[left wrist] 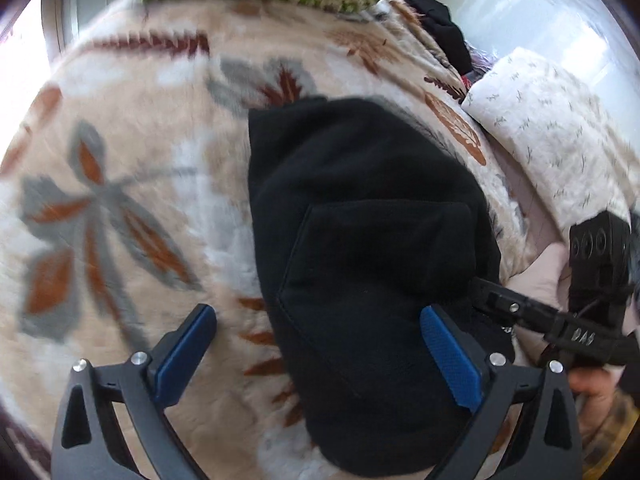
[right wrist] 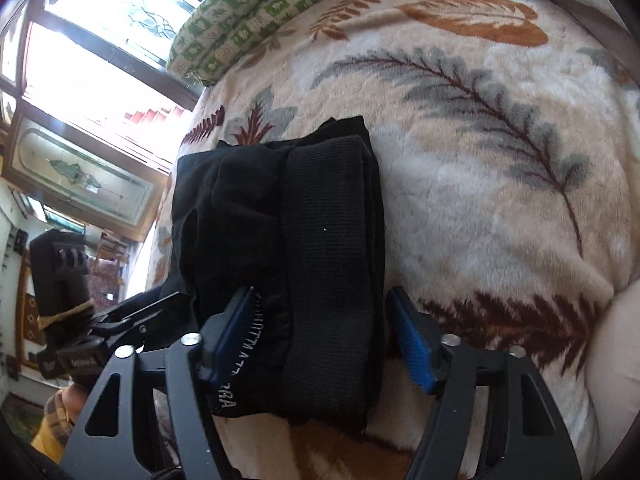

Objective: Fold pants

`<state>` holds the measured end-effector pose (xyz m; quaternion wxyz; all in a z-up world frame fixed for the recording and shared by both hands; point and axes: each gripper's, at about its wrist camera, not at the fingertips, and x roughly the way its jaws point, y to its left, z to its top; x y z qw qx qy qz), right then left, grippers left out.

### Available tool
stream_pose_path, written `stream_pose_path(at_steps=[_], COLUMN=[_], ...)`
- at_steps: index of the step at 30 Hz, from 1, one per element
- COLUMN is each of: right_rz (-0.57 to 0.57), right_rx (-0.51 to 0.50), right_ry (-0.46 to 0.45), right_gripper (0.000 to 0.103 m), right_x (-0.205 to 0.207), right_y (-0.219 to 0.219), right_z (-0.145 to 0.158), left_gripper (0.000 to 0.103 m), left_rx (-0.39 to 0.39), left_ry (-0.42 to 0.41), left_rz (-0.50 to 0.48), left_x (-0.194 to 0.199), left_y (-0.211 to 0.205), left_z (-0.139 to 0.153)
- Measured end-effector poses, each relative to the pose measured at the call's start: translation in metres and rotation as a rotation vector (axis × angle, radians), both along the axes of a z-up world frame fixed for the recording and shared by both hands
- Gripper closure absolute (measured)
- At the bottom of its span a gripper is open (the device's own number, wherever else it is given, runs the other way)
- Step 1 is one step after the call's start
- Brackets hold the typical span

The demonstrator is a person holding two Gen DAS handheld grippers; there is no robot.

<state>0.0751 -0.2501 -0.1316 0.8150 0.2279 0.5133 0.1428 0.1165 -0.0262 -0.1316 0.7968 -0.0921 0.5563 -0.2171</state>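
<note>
Pants [right wrist: 280, 248] lie folded on bed [right wrist: 480, 200], long axis running straight ahead betw. right gripper [right wrist: 320, 336] jaws, spread, unpinched; left gripper [left wrist: 320, 356] also spread, alongside.

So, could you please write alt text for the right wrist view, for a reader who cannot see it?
Folded black pants lie as a compact bundle on a cream blanket with leaf patterns, between the open blue-padded fingers of the right tongs. The left tongs reach the bundle's left side; a green-patterned cushion and bright windows lie beyond.
</note>
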Motion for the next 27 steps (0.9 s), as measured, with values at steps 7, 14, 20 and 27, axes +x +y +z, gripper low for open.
stream_pose_path(at_steps=[7,14,20,27], right_rz=[-0.016,-0.004,0.013,0.047], right_rx=[-0.001,0.006,0.016,-0.031], right_ry=[-0.001,-0.057,-0.138,-0.211], right_gripper=[0.072,0.081,0.081,0.081], right_x=[0.003,0.001,0.009,0.059], right_y=[-0.001,0.002,0.010,0.019], right_z=[0.003,0.029,0.061,0.098], left_gripper=[0.033,0.051,0.051,0.050], left_rx=[-0.016,-0.070,-0.069,-0.028], left_ry=[-0.049,-0.080,-0.153,-0.217], left_rz=[-0.071,-0.069,-0.070,-0.070], left_x=[0.002,-0.004,0.007,0.058], left_y=[-0.025,-0.011,-0.002,-0.005], left_z=[0.013,0.035,0.074,0.110])
